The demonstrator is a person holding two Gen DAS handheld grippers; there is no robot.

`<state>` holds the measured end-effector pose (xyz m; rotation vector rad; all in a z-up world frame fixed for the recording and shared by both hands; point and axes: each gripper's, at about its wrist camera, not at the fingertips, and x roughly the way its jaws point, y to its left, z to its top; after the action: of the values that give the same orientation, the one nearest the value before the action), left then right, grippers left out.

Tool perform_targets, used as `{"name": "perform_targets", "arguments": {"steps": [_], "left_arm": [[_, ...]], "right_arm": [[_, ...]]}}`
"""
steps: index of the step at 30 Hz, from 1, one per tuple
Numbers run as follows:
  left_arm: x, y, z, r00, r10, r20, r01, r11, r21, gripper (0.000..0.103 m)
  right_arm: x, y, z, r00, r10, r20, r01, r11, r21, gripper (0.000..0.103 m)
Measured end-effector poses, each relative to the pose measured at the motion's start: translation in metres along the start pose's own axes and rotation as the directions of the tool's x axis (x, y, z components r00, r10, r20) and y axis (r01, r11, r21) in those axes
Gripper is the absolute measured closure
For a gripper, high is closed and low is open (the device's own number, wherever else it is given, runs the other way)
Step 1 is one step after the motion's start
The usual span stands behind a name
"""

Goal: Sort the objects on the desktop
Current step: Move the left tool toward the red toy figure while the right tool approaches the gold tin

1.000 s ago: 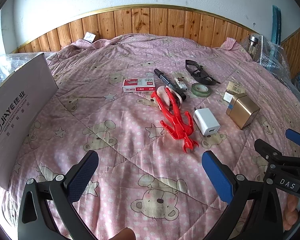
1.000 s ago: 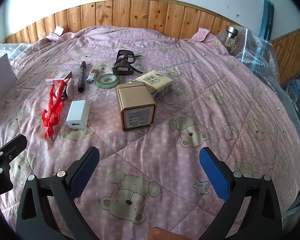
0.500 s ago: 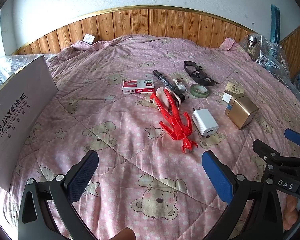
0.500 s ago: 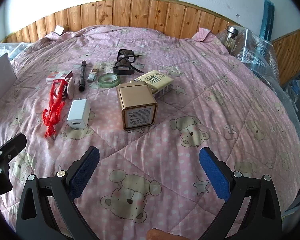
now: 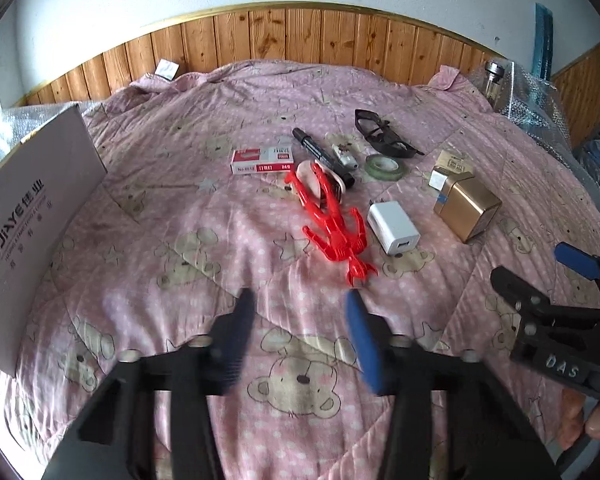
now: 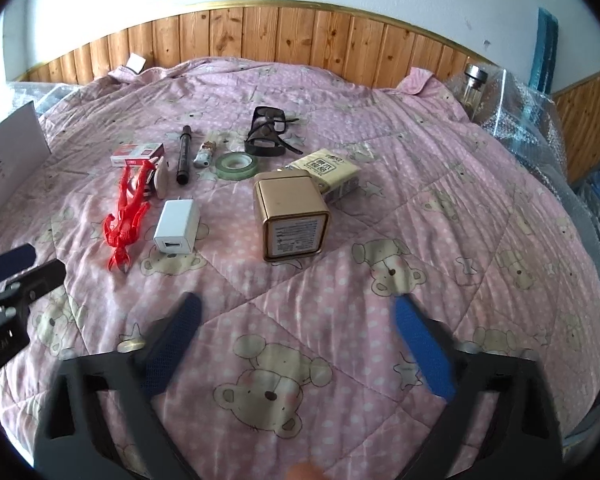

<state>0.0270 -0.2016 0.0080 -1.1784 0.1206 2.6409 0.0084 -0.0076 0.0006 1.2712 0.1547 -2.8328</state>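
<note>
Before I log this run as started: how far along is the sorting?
Nothing looks sorted. The red toy, white charger, gold box, tape roll, marker and glasses all lie loose on the quilt. Left gripper and right gripper are open, holding nothing. Everything remains.

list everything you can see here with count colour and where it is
staple box: 1, red and white, left end of the cluster on the quilt
marker: 1, black, right of the staple box
lobster toy: 1, red, centre, lying partly over a pale oval object
charger: 1, white, right of the lobster toy
tape roll: 1, green, behind the charger
glasses: 1, dark, far side of the cluster
lighter: 1, pale, between marker and tape roll
gold box: 1, gold, right of the charger
tissue pack: 1, cream, behind the gold box
cardboard box: 1, grey-white, far left
bottle: 1, clear, far right on bubble wrap
quilt: 1, pink with bears
left gripper: blue pads, open, empty
right gripper: blue pads, open, empty
</note>
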Motion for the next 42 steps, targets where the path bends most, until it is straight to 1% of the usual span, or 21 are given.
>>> {"name": "perform_targets", "arguments": {"steps": [1, 2, 3, 4, 6, 10, 11, 12, 13, 14, 15, 16, 17, 19, 25, 29, 32, 34, 38, 41, 42], "left_arm": [[-0.003, -0.001, -0.001, 1.0, -0.002, 0.008, 0.002, 1.0, 0.004, 0.091], [-0.005, -0.001, -0.002, 1.0, -0.012, 0.018, 0.012, 1.0, 0.006, 0.093], [-0.009, -0.002, -0.003, 0.999, -0.021, 0.031, 0.02, 1.0, 0.011, 0.101], [-0.013, -0.003, -0.004, 0.999, -0.019, 0.044, 0.018, 1.0, 0.021, 0.102], [-0.019, -0.006, -0.004, 0.998, -0.008, 0.061, 0.006, 0.999, 0.037, 0.102], [-0.02, -0.002, -0.002, 0.999, -0.01, 0.049, 0.01, 1.0, 0.009, 0.1], [-0.018, -0.001, -0.001, 0.999, -0.018, 0.04, 0.018, 1.0, 0.002, 0.098], [-0.017, 0.001, -0.001, 0.999, -0.029, 0.031, 0.029, 1.0, -0.005, 0.085], [-0.017, 0.003, -0.001, 0.999, -0.044, 0.03, 0.044, 0.999, -0.011, 0.059], [-0.016, 0.004, 0.0, 0.998, -0.061, 0.032, 0.062, 0.998, -0.018, 0.046], [-0.017, 0.005, 0.0, 0.996, -0.076, 0.045, 0.078, 0.996, -0.032, 0.03], [-0.019, 0.007, 0.0, 0.995, -0.08, 0.059, 0.082, 0.996, -0.045, 0.025], [-0.019, 0.008, 0.0, 0.995, -0.074, 0.066, 0.077, 0.996, -0.052, 0.024], [-0.017, 0.009, 0.002, 0.996, -0.069, 0.062, 0.072, 0.996, -0.055, 0.024], [-0.007, 0.008, 0.006, 0.997, -0.059, 0.039, 0.061, 0.997, -0.045, 0.024], [0.001, 0.006, 0.008, 0.998, -0.065, 0.018, 0.065, 0.997, -0.029, 0.024], [0.007, 0.001, 0.01, 0.996, -0.092, 0.002, 0.092, 0.996, -0.017, 0.024], [0.011, -0.006, 0.013, 0.992, -0.13, -0.007, 0.13, 0.992, -0.009, 0.024], [0.021, -0.012, 0.022, 0.976, -0.217, -0.033, 0.216, 0.976, -0.039, 0.024], [0.028, -0.016, 0.027, 0.974, -0.222, -0.038, 0.22, 0.975, -0.042, 0.024], [0.032, -0.02, 0.028, 0.971, -0.236, -0.047, 0.235, 0.971, -0.042, 0.024]], "right_arm": [[0.004, -0.002, 0.0, 0.999, 0.034, -0.03, -0.033, 0.999, 0.015, 0.094], [0.005, -0.004, -0.002, 0.997, 0.068, -0.039, -0.067, 0.997, 0.031, 0.1], [0.003, -0.003, -0.004, 0.997, 0.074, -0.031, -0.073, 0.997, 0.029, 0.101], [0.0, -0.001, -0.005, 0.997, 0.076, -0.021, -0.076, 0.997, 0.023, 0.101], [-0.006, 0.002, -0.007, 0.996, 0.087, -0.006, -0.086, 0.996, 0.02, 0.102], [-0.017, 0.009, -0.003, 0.995, 0.093, 0.024, -0.093, 0.996, -0.005, 0.099], [-0.019, 0.01, -0.002, 0.995, 0.093, 0.031, -0.093, 0.996, -0.011, 0.089], [-0.02, 0.012, 0.0, 0.995, 0.094, 0.032, -0.093, 0.996, -0.016, 0.058], [-0.021, 0.013, 0.001, 0.995, 0.099, 0.031, -0.099, 0.995, -0.017, 0.04], [-0.023, 0.013, 0.002, 0.994, 0.106, 0.038, -0.105, 0.994, -0.014, 0.024], [-0.024, 0.012, 0.003, 0.993, 0.104, 0.049, -0.104, 0.995, -0.01, 0.024], [-0.024, 0.012, 0.005, 0.993, 0.105, 0.051, -0.104, 0.994, -0.011, 0.024], [-0.024, 0.011, 0.006, 0.992, 0.114, 0.046, -0.114, 0.993, -0.012, 0.024], [-0.021, 0.01, 0.008, 0.99, 0.138, 0.033, -0.138, 0.99, -0.006, 0.024], [-0.017, 0.01, 0.013, 0.989, 0.144, 0.025, -0.144, 0.989, -0.013, 0.024], [-0.01, -0.001, 0.02, 0.985, 0.172, 0.013, -0.172, 0.985, 0.015, 0.024], [-0.006, -0.017, 0.027, 0.986, 0.168, 0.015, -0.169, 0.985, 0.039, 0.024], [-0.001, -0.028, 0.031, 0.987, 0.16, 0.014, -0.161, 0.986, 0.045, 0.024], [0.006, -0.041, 0.038, 0.986, 0.168, 0.007, -0.168, 0.984, 0.054, 0.024], [0.011, -0.043, 0.04, 0.984, 0.177, 0.004, -0.177, 0.983, 0.047, 0.024], [0.013, -0.042, 0.041, 0.983, 0.185, 0.001, -0.184, 0.982, 0.041, 0.024]]}}
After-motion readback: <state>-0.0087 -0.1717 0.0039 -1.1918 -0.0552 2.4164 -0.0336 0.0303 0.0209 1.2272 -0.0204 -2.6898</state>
